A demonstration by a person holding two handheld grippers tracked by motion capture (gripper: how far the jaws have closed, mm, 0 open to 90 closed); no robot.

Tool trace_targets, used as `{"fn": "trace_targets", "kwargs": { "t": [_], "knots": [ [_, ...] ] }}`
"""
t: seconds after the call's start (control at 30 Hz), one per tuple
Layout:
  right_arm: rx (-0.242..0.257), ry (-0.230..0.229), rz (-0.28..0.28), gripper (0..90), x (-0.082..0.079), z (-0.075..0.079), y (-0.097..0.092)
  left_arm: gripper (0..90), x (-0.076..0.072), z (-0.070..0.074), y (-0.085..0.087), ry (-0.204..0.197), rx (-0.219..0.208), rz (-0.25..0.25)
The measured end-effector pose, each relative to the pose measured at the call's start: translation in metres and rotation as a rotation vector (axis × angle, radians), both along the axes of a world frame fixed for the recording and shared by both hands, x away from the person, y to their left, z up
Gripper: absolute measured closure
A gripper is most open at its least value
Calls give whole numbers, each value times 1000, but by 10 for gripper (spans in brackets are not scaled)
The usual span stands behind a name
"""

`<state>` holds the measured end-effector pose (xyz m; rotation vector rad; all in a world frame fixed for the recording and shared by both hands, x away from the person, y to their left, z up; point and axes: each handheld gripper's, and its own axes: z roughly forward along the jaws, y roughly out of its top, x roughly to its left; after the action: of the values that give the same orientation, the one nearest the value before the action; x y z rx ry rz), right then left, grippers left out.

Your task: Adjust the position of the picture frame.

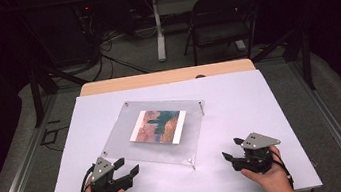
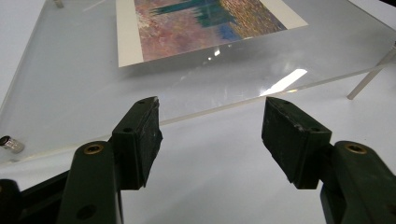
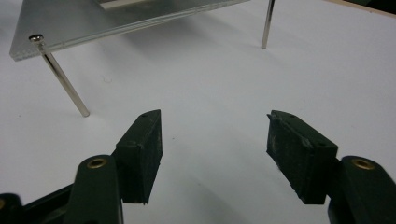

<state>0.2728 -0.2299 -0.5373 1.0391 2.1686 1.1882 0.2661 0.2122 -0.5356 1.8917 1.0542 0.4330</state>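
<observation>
A clear acrylic frame [image 1: 119,138] lies in the middle of the white table, raised on thin metal pins [image 3: 63,79]. A colourful landscape print [image 1: 158,126] with a white border sits in it. My left gripper [image 1: 127,166] is open just short of the frame's near left edge [image 2: 210,107], nothing between its jaws. My right gripper [image 1: 233,149] is open too, on the table to the right of the frame's near corner [image 3: 35,39], its jaws empty and pointing toward the pins.
The white board [image 1: 261,108] covers a wooden table [image 1: 166,76]. A black folding chair [image 1: 223,18] and a table leg [image 1: 158,27] stand beyond the far edge. Cables lie on the floor at the back left.
</observation>
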Motion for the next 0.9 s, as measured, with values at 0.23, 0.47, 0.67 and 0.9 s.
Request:
{"fn": "trace_targets", "kwargs": {
  "t": [0.23, 0.47, 0.67, 0.9],
  "knots": [
    [24, 3, -15, 385, 0, 0, -5, 371, 1, 0, -3, -10, 3, -16],
    [40, 2, -23, 437, 0, 1, -8, 383, -1, 2, -3, -15, 3, -5],
    [43, -8, -18, 463, 1, 2, -8, 390, -2, 4, -3, -24, 9, 3],
    [36, -20, 7, 493, 3, 6, -5, 462, -4, 6, -3, 11, -14, 29]
  ]
}}
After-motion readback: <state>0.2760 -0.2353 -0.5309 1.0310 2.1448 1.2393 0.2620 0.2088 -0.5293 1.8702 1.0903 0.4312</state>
